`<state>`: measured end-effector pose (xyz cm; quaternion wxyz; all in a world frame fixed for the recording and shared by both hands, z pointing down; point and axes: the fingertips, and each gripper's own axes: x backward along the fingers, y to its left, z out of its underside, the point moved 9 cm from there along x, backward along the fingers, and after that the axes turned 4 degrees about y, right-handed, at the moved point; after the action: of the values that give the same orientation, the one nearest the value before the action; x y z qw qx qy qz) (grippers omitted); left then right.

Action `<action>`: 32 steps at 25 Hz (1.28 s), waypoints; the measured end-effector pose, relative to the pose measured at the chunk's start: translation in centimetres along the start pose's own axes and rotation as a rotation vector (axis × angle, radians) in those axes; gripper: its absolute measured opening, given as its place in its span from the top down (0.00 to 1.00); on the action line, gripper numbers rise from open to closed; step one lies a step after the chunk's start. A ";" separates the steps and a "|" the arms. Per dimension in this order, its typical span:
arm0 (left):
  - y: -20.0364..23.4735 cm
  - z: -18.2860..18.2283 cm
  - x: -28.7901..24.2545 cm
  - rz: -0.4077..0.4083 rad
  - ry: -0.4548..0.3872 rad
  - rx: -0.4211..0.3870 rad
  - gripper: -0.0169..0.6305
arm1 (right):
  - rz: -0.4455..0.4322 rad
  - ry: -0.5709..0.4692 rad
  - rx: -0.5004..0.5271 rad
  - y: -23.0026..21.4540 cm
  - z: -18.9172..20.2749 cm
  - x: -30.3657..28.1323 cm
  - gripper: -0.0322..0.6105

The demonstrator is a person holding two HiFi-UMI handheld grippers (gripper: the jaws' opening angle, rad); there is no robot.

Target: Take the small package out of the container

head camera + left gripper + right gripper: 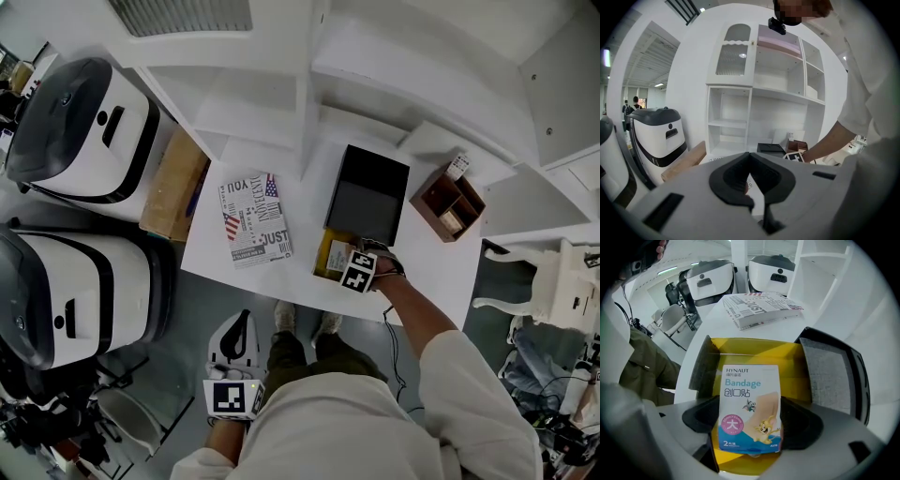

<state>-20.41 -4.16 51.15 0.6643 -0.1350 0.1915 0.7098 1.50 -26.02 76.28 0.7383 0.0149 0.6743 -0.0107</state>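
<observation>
The small package (750,406), a flat bandage pack with cartoon print, stands upright between the jaws of my right gripper (750,417), which is shut on it. It sits just over the open yellow container (754,352), whose black lid (829,376) lies folded back to the right. In the head view the right gripper (342,258) is at the near end of the yellow container (324,267) on the white table (281,272). My left gripper (236,342) hangs low beside the person's legs, off the table. In its own view the left gripper (750,154) is shut and holds nothing.
A newspaper-print parcel (255,220) lies left of the container. A brown wooden organiser (448,204) stands at the right, and a cardboard box (173,186) at the table's left edge. Two white machines (84,127) stand on the left, with white shelves (375,75) behind the table.
</observation>
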 end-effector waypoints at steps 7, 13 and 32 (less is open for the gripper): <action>0.4 -0.2 0.4 0.001 -0.006 -0.005 0.96 | 0.052 -0.042 0.045 0.9 0.0 1.7 0.29; -0.3 -1.3 -0.1 0.040 -0.036 -0.025 0.96 | 0.159 -0.182 0.019 1.1 0.0 7.8 0.29; -3.0 -5.2 -0.9 0.162 -0.128 -0.116 0.96 | 0.536 -0.895 -0.449 4.3 2.5 28.5 0.29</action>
<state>-17.70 -7.20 46.71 0.6066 -0.1118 0.1178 0.7782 6.73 -21.70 48.13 0.9142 0.0223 0.2539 0.3152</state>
